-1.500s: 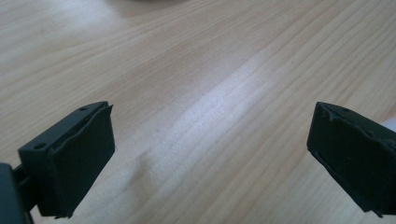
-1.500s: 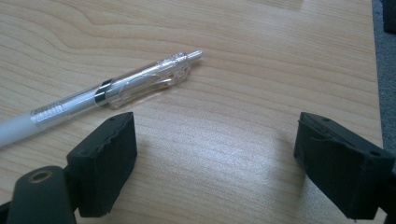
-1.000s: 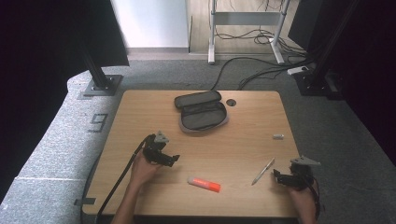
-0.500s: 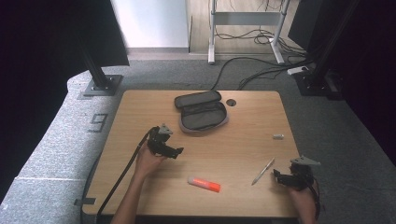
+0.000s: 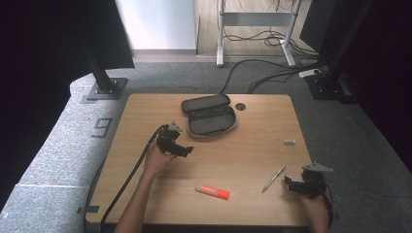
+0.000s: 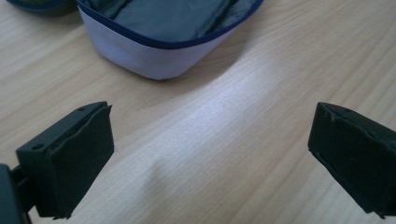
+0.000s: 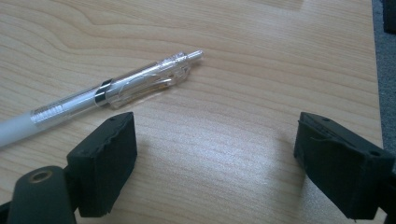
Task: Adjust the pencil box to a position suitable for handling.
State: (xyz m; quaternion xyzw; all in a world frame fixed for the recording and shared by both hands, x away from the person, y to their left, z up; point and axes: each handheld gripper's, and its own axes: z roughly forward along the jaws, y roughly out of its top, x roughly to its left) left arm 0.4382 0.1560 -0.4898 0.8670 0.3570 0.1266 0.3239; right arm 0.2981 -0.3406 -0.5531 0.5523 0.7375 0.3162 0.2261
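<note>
Soft, even light falls from overhead onto the pale wooden table, which is the brightest thing here; the room's edges to left and right sink into near black. Shadows are faint and short in the high view. Seen from the left gripper, a whitish sheen glares across the wood grain beside the open grey fabric pencil case with blue zip, whose near wall casts a soft shadow. The black jaws up close look slightly soft. From the right gripper, the clear plastic pen with white barrel is sharp and throws a thin shadow.
</note>
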